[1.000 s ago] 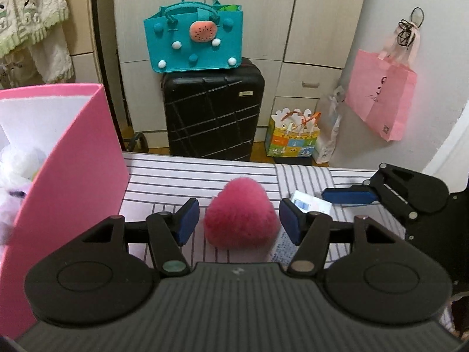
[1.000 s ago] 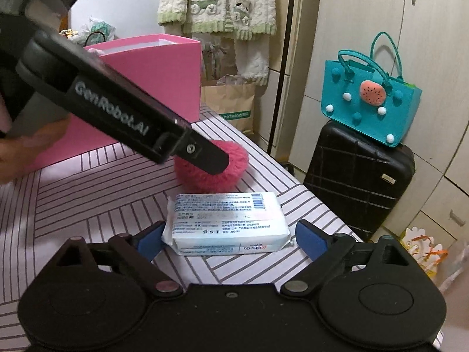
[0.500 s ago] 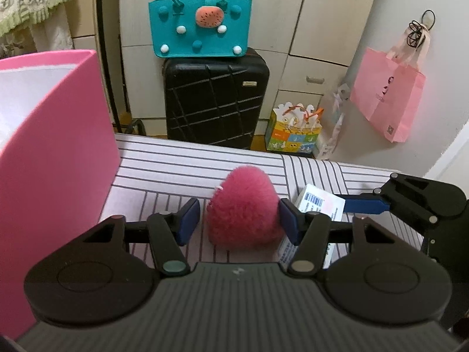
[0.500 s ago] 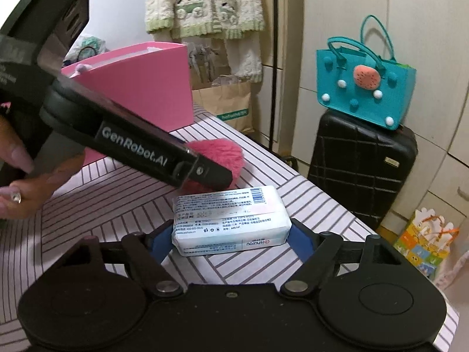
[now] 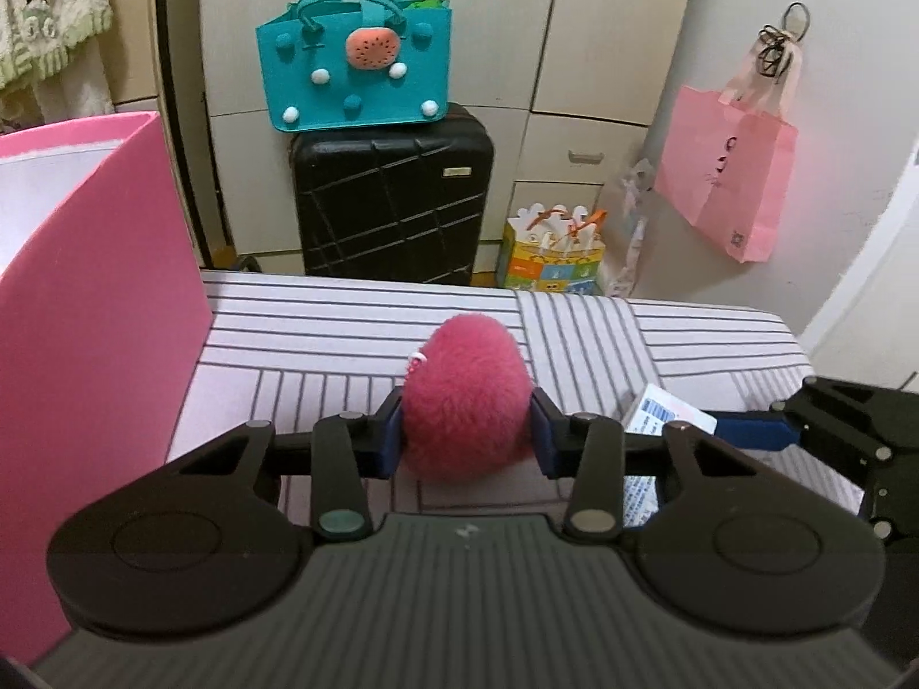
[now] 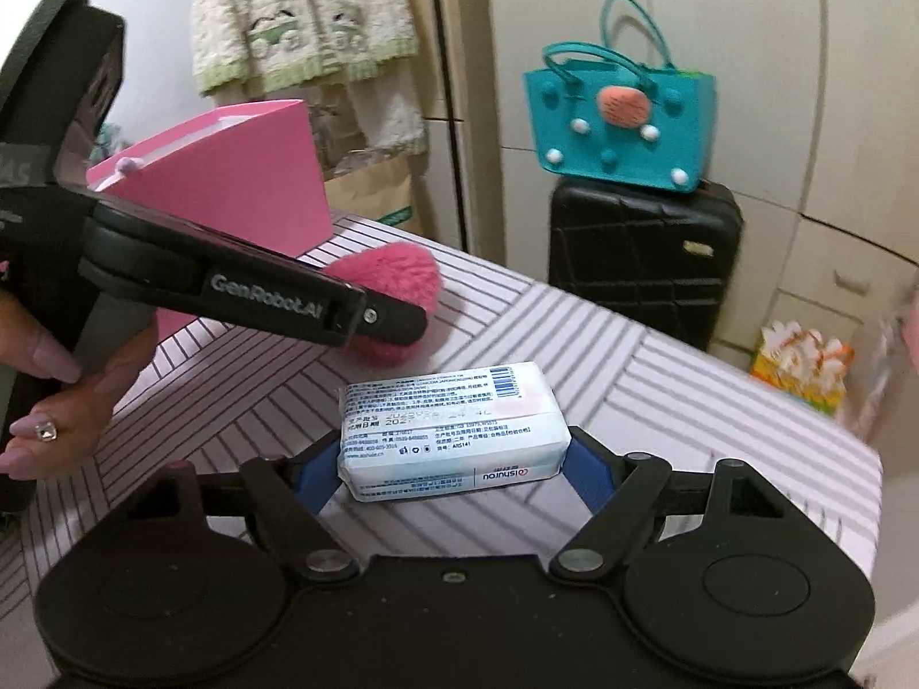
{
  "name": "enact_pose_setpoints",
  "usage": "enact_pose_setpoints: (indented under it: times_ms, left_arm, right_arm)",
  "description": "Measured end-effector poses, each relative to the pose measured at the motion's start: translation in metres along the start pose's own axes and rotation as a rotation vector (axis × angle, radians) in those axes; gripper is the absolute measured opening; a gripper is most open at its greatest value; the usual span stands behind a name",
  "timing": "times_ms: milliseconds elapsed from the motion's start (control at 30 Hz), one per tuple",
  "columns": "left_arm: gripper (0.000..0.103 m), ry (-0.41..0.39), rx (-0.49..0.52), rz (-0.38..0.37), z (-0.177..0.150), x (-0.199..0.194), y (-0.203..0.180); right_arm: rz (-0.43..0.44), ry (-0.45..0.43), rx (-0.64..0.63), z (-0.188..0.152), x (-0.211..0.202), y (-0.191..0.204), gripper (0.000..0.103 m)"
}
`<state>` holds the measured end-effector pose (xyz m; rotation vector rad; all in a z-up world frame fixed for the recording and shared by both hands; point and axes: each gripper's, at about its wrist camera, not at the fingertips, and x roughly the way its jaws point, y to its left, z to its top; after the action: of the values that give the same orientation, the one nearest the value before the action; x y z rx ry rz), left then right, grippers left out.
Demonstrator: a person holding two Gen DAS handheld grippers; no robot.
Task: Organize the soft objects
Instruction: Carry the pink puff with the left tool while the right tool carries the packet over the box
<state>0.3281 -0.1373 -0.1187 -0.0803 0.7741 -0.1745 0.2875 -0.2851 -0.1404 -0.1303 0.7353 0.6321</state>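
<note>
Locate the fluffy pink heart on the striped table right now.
In the left wrist view the fluffy pink heart sits mid-table, squeezed in the left gripper, right of the pink box.

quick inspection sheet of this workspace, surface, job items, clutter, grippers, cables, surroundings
surface: striped tabletop, items lying flat on it.
job's things: pink fluffy heart between the left gripper's pads; white tissue pack between the right gripper's pads; open pink box at the table's left.
clutter: nothing seen on the table besides these.
grippers: left gripper has just been closing and presses into the heart's fur; right gripper touches both ends of the pack; a hand holds the left one.
cables: nothing seen.
surroundings: black suitcase with a teal felt bag on top, pink paper bag hanging on the wall, cupboards behind.
</note>
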Motion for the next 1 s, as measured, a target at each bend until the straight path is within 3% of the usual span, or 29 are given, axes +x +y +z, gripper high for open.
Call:
enact_pose_setpoints:
  times_ms: [400, 633, 1000]
  left_arm:
    - [0.042, -0.012, -0.009, -0.146, -0.03, -0.058, -0.003]
    - [0.042, -0.037, -0.004, -0.225, -0.054, -0.11, 0.006]
    - [0.042, -0.177, 0.045, -0.285, -0.063, -0.206, 0.041]
  right_arm:
    - [-0.069, -0.008, 0.192, -0.025, -0.043, 0.016, 0.083]
    - [-0.107, -0.028, 0.217, -0.037, -0.077, 0.047, 0.083]
    - [-0.087, -0.105, 0.189, -0.019, -0.123, 0.101, 0.083]
